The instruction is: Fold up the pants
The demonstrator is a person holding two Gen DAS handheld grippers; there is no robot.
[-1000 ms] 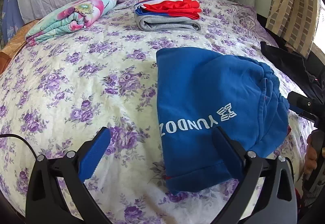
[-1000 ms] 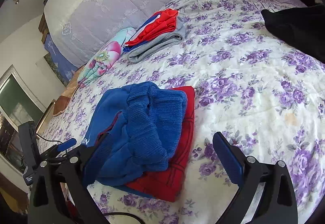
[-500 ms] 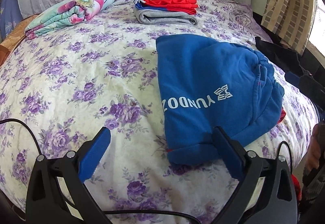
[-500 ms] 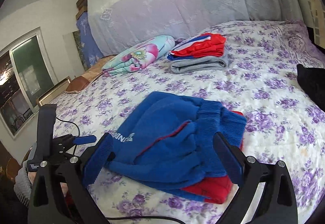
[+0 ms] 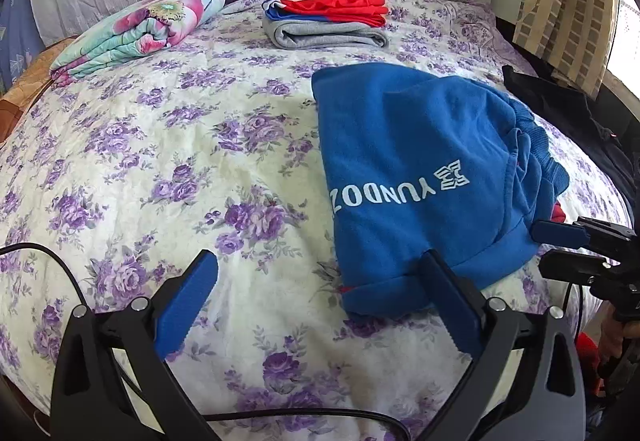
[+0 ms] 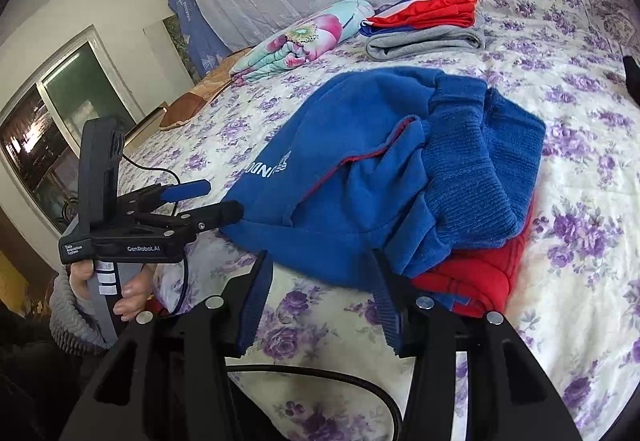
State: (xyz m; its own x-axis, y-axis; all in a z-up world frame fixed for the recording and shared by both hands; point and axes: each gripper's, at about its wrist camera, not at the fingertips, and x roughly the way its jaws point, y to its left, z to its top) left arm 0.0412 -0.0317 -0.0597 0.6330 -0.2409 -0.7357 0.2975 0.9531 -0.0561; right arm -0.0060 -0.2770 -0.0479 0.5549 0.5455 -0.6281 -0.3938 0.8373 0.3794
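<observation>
The blue pants (image 5: 420, 169) with white lettering and a red lining lie folded in a bundle on the flowered bedspread (image 5: 168, 161). In the right wrist view the pants (image 6: 380, 177) show a ribbed waistband and a red layer underneath. My left gripper (image 5: 320, 289) is open and empty, just short of the bundle's near left edge. My right gripper (image 6: 320, 289) is open, narrower than before, just short of the bundle's near edge. Each gripper shows in the other's view: the right one (image 5: 560, 249) and the left one (image 6: 208, 201).
A folded stack of red, blue and grey clothes (image 5: 328, 17) and a rolled floral quilt (image 5: 140, 29) lie at the far side of the bed. A dark garment (image 5: 560, 101) lies at the right edge. A cable (image 5: 280, 413) runs along the near edge.
Both grippers pulled back off the blue bundle toward the near edge of the bed. The right gripper's jaws have narrowed. The pants stay folded in place.
</observation>
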